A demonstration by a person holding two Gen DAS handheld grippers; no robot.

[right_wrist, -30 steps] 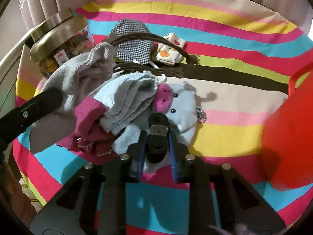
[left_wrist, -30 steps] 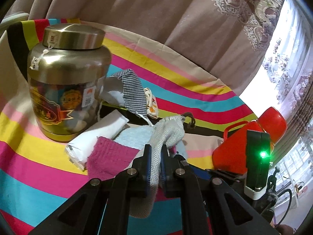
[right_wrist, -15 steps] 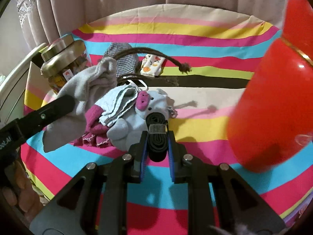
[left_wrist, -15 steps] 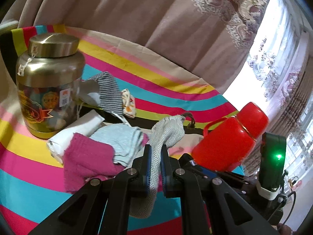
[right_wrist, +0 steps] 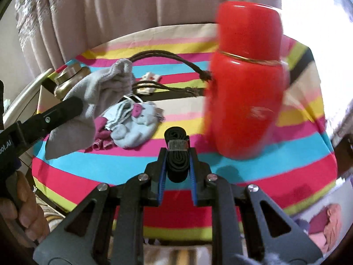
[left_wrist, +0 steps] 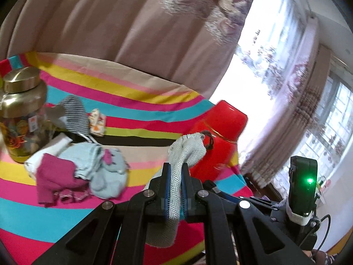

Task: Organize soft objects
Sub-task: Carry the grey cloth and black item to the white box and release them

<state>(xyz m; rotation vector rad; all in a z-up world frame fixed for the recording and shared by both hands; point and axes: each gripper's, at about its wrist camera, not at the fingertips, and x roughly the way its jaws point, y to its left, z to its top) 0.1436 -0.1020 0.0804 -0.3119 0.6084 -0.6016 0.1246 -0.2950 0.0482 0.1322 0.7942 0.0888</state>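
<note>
Above striped cloth (left_wrist: 66, 212), left claw (left_wrist: 175, 176) pinches grey sock (left_wrist: 187, 150).

Counts, placed relative to the red flask (right_wrist: 247, 101):

- Red flask: one.
- Gold-lidded jar (left_wrist: 21, 112): one, far left of flask.
- Grey herringbone cloth (left_wrist: 185, 154): one, in front of flask.
- Black rolled strap (right_wrist: 177, 154): one, near flask's base.
- Brown cords (right_wrist: 167, 55): two, reaching toward flask.
- Patterned pouch (left_wrist: 97, 124): one, left.
- Grippers: two.
</note>
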